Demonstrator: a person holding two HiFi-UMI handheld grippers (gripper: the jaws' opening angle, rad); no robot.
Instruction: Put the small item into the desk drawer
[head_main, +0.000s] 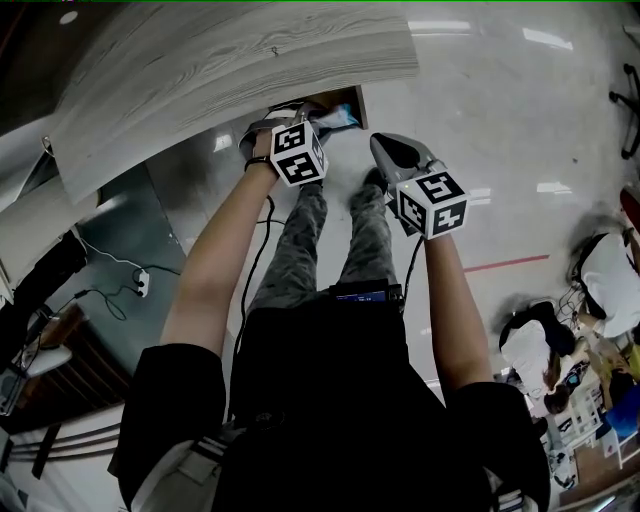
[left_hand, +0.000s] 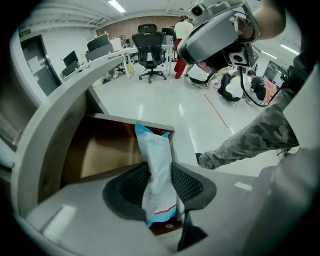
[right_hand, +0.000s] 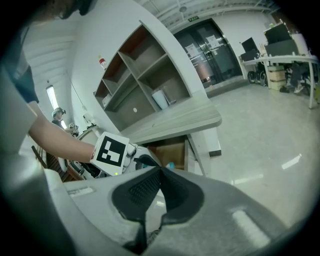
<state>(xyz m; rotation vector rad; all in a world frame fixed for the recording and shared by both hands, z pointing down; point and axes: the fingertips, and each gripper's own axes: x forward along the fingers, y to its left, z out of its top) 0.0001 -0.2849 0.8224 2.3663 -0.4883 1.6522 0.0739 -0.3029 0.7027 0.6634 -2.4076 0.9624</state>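
Left gripper view is showing our left gripper (left_hand: 159, 175) clamping a blue-and-white packet (left_hand: 156, 150) upright between its jaws, with the open desk drawer (left_hand: 107, 152) just beyond its tips. We are aiming to carry the packet over the cavity before releasing. Our right gripper (right_hand: 159, 172) is hanging alongside, closed and empty.

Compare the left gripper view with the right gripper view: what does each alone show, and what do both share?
Left gripper view only: the left gripper clamped on the packet, and an office chair. Right gripper view only: the right gripper, shut with nothing in it, and the shelves. Both: the open drawer under the desk.
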